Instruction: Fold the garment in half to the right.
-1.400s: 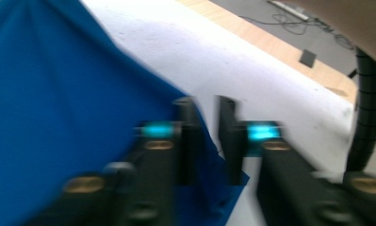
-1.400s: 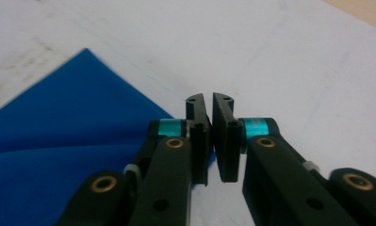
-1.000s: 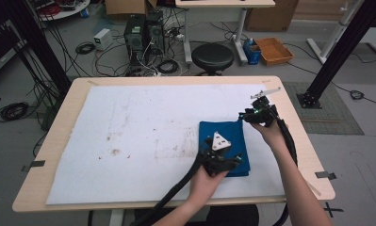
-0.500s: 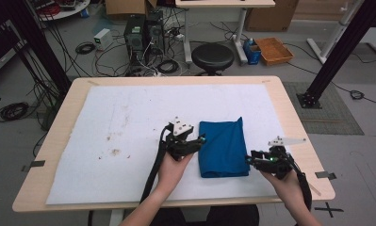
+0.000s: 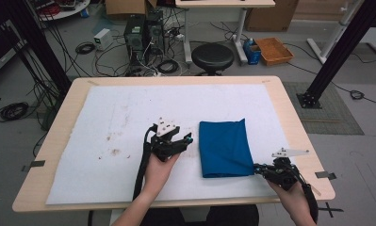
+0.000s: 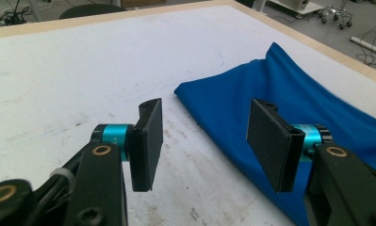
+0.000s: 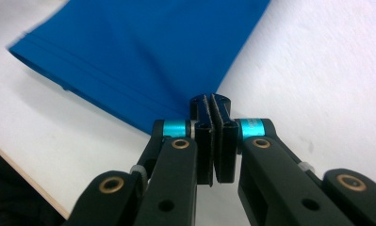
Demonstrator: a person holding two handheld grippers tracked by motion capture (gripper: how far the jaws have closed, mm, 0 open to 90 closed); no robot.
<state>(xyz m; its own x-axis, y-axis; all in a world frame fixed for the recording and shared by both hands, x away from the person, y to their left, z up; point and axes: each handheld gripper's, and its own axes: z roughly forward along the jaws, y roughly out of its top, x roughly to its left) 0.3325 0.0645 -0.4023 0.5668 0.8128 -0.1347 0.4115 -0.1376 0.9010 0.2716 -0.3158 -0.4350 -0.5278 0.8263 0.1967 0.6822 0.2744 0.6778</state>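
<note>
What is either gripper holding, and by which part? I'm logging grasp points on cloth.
The right gripper is shut on the blue cloth, pinching its near right corner. The left gripper is open beside the cloth, holding nothing.

Matt blue cloth (image 5: 224, 147), smooth weave, stained white matt sheet (image 5: 105, 122), pale wooden table (image 5: 289, 113) edge

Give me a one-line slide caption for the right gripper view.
Right tool shut on a corner of the blue cloth lying on the white mat.
</note>
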